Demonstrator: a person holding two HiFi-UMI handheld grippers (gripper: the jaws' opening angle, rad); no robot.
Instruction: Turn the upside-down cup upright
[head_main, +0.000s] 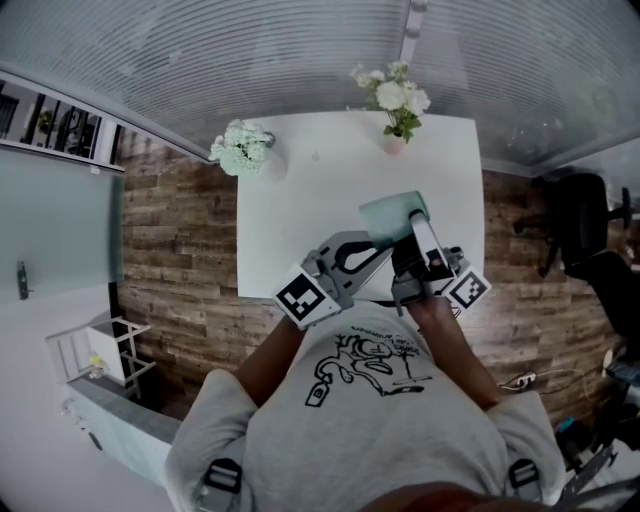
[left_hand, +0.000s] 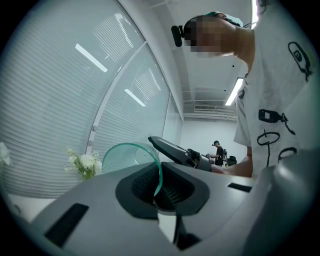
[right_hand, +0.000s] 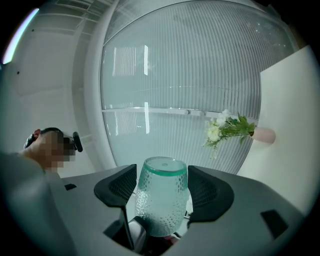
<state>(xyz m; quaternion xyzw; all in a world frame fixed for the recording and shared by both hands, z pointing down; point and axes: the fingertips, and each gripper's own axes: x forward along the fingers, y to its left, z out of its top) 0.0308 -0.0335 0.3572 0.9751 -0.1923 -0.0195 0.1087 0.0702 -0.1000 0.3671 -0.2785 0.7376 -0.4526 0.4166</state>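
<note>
White surface below, ribbed blinds behind: the cup is in mid-air with two grips on it.
Over the surface, toward 4 o'clock of its middle, the green dimpled cup hangs on its side, not yet upright. The right hand-held gripper comes in from 5 o'clock with its jaws spread wide around the body and the pads against both flanks. The left hand-held gripper comes from 7 o'clock, pressed almost together on the thin rim wall alone. I think that rim pinch is the weak link. If the right lets go, the cup may swing or slide out of it and drop onto the surface. If both twist while clamped, the rim could be strained or pried loose. The flower vases at 10 and 1 o'clock sit well apart, so they look safe.
</note>
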